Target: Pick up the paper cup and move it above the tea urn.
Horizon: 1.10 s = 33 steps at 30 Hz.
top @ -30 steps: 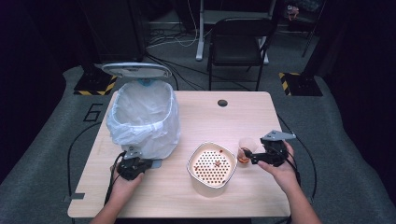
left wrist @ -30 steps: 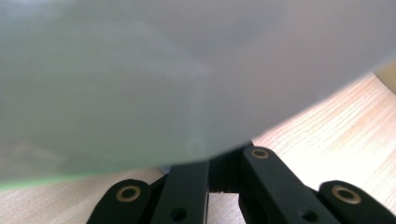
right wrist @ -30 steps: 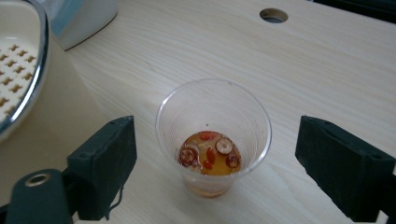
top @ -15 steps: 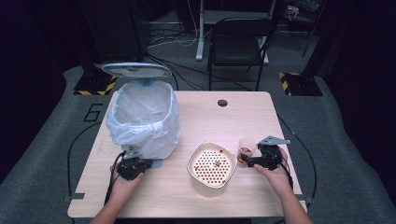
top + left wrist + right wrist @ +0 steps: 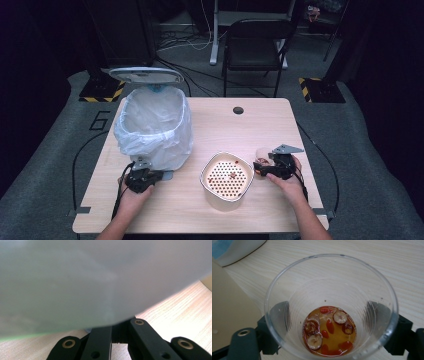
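My right gripper (image 5: 266, 167) is shut on a clear plastic cup (image 5: 261, 154) just right of a cream bowl with a perforated strainer insert (image 5: 227, 177). In the right gripper view the cup (image 5: 332, 290) sits between the jaws of that gripper (image 5: 332, 322), with a little amber liquid and red fruit slices (image 5: 329, 331) at its bottom. A few red bits lie on the strainer. My left gripper (image 5: 150, 177) rests on the table against the foot of a bin lined with a white bag (image 5: 155, 125). Its jaws (image 5: 117, 333) stand close together, tips hidden under the bag (image 5: 75, 285).
The bin's lid (image 5: 146, 75) stands raised at the back. A round cable hole (image 5: 238, 110) marks the wooden table (image 5: 225, 130) at the far edge. A black chair (image 5: 255, 45) stands beyond the table.
My right gripper with the cup has come down and slightly left, closer to the strainer bowl. The left gripper has stayed put.
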{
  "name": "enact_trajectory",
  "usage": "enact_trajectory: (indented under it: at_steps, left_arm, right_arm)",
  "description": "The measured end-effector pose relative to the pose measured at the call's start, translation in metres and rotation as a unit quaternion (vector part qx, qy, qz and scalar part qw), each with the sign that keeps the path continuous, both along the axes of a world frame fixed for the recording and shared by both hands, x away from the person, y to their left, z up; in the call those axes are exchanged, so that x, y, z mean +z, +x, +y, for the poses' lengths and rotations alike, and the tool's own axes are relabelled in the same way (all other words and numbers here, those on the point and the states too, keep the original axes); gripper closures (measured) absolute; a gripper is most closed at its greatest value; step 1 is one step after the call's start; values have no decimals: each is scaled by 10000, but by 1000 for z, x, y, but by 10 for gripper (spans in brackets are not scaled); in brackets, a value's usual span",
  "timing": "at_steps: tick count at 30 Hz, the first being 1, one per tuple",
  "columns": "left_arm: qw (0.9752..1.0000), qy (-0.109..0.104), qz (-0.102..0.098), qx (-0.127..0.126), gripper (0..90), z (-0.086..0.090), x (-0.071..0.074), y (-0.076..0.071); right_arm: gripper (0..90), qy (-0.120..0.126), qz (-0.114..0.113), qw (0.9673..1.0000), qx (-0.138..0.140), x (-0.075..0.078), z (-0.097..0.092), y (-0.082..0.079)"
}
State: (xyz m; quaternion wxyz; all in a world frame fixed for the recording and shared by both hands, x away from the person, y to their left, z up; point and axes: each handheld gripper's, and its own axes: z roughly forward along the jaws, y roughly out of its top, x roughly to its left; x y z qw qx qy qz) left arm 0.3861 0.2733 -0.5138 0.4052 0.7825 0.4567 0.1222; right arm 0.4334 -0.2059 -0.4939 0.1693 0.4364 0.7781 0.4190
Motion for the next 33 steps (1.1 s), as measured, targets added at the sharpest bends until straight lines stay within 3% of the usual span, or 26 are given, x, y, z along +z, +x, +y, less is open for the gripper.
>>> enact_trajectory:
  at_steps: [7, 14, 21, 29, 33]
  left_arm:
    - [10000, -70, -6, 30, 900, -1, 0, 0]
    - [10000, 1, 3, -6, 900, 0, 0, 0]
    - [10000, 0, -2, 0, 900, 0, 0, 0]
    - [10000, 8, -7, -4, 900, 0, 0, 0]
    - [10000, 10, -8, 8, 900, 0, 0, 0]
  right_arm:
    - [285, 83, -52, 9999, 20, 0, 1, 0]
    - [385, -13, -178, 9998, 108, 3, 2, -2]
    - [395, -139, -335, 9992, 183, 9, 4, -6]
    - [402, -260, -611, 9971, 360, 43, 5, -14]
    - [405, -341, -636, 9963, 463, 55, 6, -16]
